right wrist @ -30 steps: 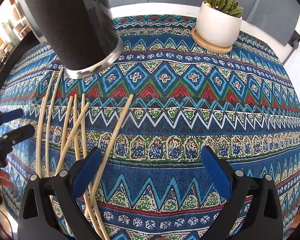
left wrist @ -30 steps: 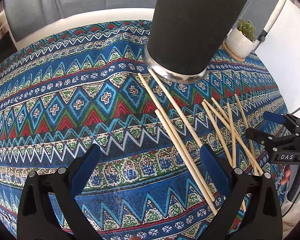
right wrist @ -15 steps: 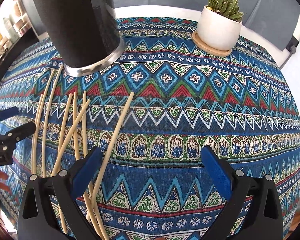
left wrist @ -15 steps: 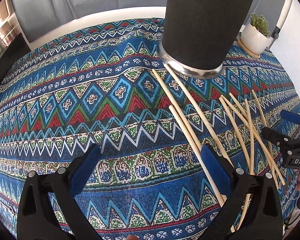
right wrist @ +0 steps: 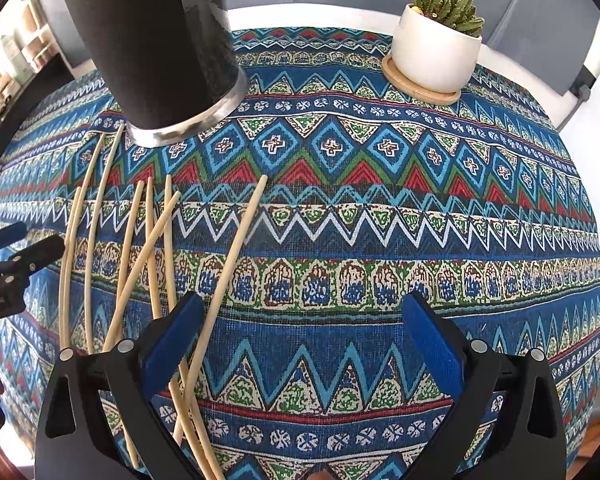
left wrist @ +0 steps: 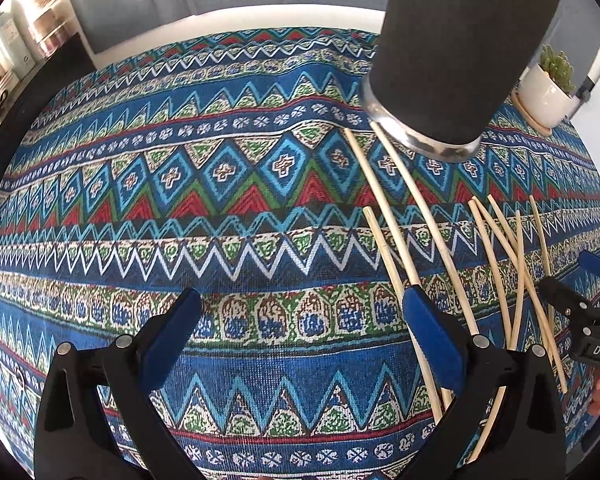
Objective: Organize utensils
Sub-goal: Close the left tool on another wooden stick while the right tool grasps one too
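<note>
Several pale wooden chopsticks point(left wrist: 414, 216) lie scattered on the patterned tablecloth in front of a tall black holder with a metal base point(left wrist: 456, 48). In the right wrist view the chopsticks point(right wrist: 148, 240) lie at the left, below the holder point(right wrist: 156, 40). My left gripper point(left wrist: 300, 344) is open and empty over the cloth, its right finger above three chopsticks. My right gripper point(right wrist: 300, 344) is open and empty, its left finger above one long chopstick point(right wrist: 236, 256). Each gripper shows at the edge of the other's view.
A white pot with a cactus point(right wrist: 440, 40) stands on a wooden coaster at the far right of the table; it also shows in the left wrist view point(left wrist: 548, 88). Shelves with jars point(left wrist: 16, 48) stand beyond the table's left edge.
My left gripper has shifted left, so the holder and chopsticks moved right in its view. My right gripper has moved slightly forward. Both stay open.
</note>
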{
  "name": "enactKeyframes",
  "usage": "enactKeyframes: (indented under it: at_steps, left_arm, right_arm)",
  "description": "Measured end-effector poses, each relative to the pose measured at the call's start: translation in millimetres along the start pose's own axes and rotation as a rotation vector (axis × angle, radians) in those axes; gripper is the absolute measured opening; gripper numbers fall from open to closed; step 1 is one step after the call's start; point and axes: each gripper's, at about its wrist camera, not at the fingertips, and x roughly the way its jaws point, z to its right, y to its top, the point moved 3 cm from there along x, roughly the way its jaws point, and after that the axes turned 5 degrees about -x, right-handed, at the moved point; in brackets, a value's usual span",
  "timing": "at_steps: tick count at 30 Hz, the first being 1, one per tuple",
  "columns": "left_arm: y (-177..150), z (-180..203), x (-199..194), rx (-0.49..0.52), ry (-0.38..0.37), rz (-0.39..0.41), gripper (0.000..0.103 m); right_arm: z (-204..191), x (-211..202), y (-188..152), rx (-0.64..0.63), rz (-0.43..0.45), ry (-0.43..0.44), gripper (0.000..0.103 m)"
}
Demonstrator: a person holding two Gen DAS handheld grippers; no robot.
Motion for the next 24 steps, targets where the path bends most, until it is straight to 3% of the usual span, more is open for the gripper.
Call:
enactKeyframes:
  at_steps: [3,8,12,19,21,23,24]
  left_arm:
    - [-4,2,-1,-0.04,0.02,-0.011,0.099]
    - [-11,20,0,0.013,0.065,0.011,0.099]
    - [-20,13,-4,0.046,0.012,0.006,0.099]
    - [-44,1,-15,0.198,-0.062,0.044,0.099]
    - [-51,-5,-20,0.217,-0.072,0.05,0.096]
    - [-52,-12,-24,0.223,-0.077,0.053,0.083]
    - [-52,-18,-26,0.224,-0.08,0.055,0.078]
  right_arm:
    - [-1,-1,1,0.016,-0.011,-0.009,0.095]
    - [-9,-2,2,0.016,-0.021,-0.009,0.095]
    - [-11,-5,-4,-0.018,-0.003,0.011,0.096]
    - [-12,-8,-14,-0.124,0.06,0.058,0.096]
    - [-11,-8,-16,-0.152,0.041,0.071,0.095]
    - [-8,-9,-17,-0.163,0.035,0.073,0.093]
    - [-7,-11,-17,-0.17,0.039,0.076,0.085]
